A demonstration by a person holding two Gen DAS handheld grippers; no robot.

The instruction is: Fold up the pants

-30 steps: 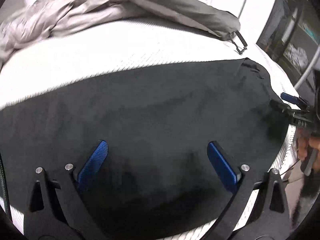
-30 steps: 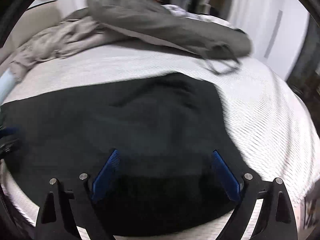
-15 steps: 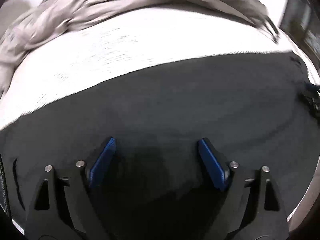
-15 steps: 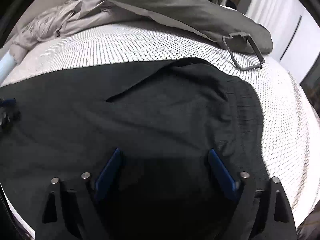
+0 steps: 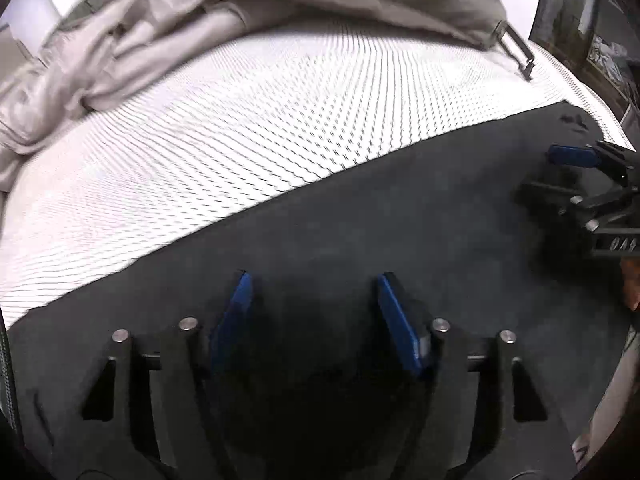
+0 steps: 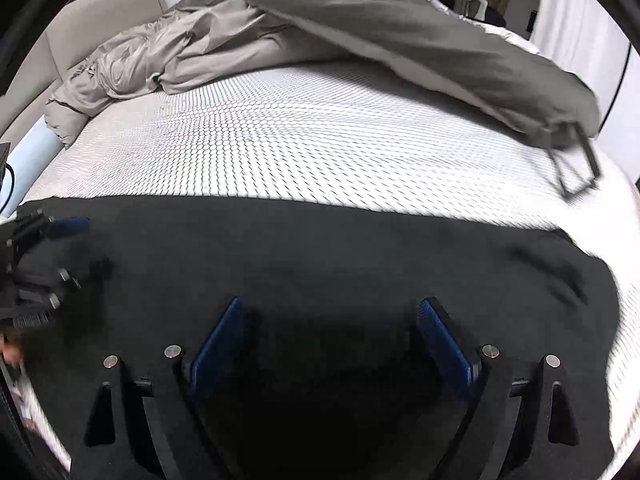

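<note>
Left wrist view: black pants (image 5: 400, 208) are seen spread flat along the near edge of the white mattress (image 5: 280, 112).
Left gripper (image 5: 316, 304): jaws have just been closing; fabric lies under and between the blue pads, but no pinch is shown, so it is taken as released.
Right gripper (image 6: 332, 340): held wide above the cloth on the right, nothing grasped.
Far side: a grey duvet (image 6: 400, 32) is heaped beyond the pants, well apart from them.
Done: the garment is judged to be laid out and smoothed into a long band.
Left: a grasp at each end, then the fold itself; no cross fold is visible yet.
</note>
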